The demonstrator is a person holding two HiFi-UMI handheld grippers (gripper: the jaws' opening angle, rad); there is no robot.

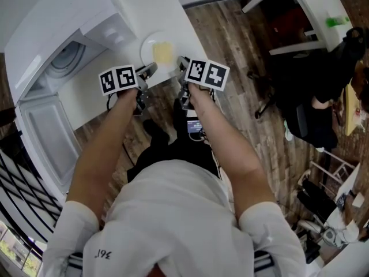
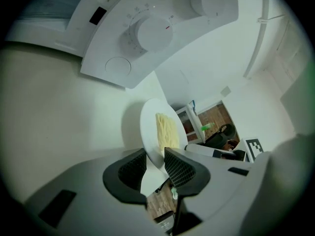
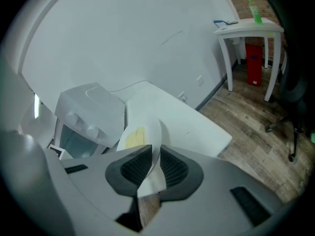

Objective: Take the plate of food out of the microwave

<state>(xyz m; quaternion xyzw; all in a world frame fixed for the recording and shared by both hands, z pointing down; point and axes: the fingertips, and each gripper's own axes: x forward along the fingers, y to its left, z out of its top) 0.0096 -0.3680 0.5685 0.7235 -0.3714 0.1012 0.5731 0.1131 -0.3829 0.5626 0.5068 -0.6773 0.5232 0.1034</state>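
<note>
A white plate [image 1: 154,49] with pale yellow food [image 1: 163,52] sits over the white counter [image 1: 144,4], outside the white microwave [image 1: 86,36]. My left gripper [image 1: 146,73] is shut on the plate's near left rim, and my right gripper [image 1: 183,67] is shut on its near right rim. In the left gripper view the plate [image 2: 150,127] and food [image 2: 167,129] stand edge-on between the pads of that gripper [image 2: 155,163]. From the right gripper [image 3: 153,162] I see the plate [image 3: 147,127] with food [image 3: 134,137]. Whether the plate touches the counter I cannot tell.
The microwave's door [image 1: 46,128] hangs open at the left, and its turntable [image 1: 62,61] shows inside. The control panel with knobs [image 2: 147,31] is close behind the plate. On the wooden floor [image 1: 242,45] stand a white table [image 1: 314,10] with a green bottle [image 1: 337,22] and a black chair [image 1: 305,91].
</note>
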